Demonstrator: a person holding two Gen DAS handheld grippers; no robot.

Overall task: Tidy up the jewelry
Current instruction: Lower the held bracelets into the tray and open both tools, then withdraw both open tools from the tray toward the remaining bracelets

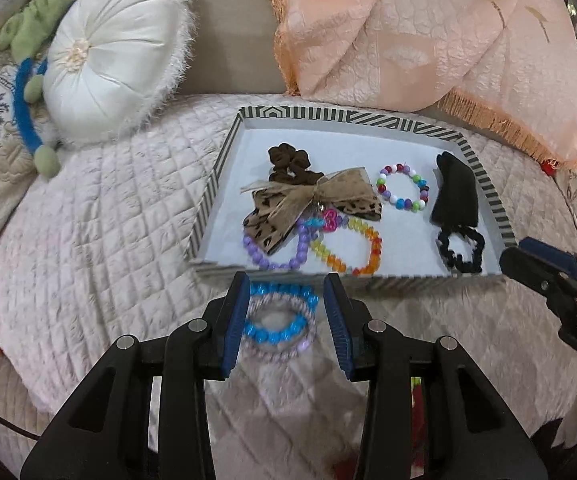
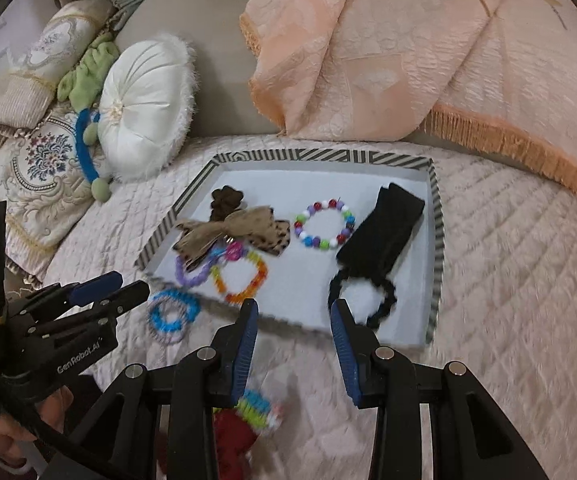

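Note:
A striped-rim tray (image 1: 212, 184) (image 2: 435, 240) lies on the quilted bed. It holds a brown scrunchie (image 1: 288, 164), a leopard bow (image 1: 312, 204) (image 2: 232, 228), a purple bead bracelet (image 1: 272, 252), an orange-yellow bracelet (image 1: 368, 252) (image 2: 248, 280), a multicolour bead bracelet (image 1: 402, 192) (image 2: 322, 224) and a black scrunchie with cloth (image 1: 458, 216) (image 2: 372, 256). A blue bead bracelet on a pale spiral band (image 1: 278, 320) (image 2: 172, 312) lies on the quilt before the tray. My left gripper (image 1: 286, 284) (image 2: 122, 286) is open just above it. My right gripper (image 2: 294, 312) (image 1: 508, 252) is open and empty over the tray's near edge.
A round white cushion (image 1: 116, 60) (image 2: 144, 108) with a green and blue plush cord (image 1: 28, 92) sits back left. A peach fringed blanket (image 1: 428, 40) (image 2: 388, 52) lies behind the tray. Red and bright green items (image 2: 248, 416) lie on the quilt under my right gripper.

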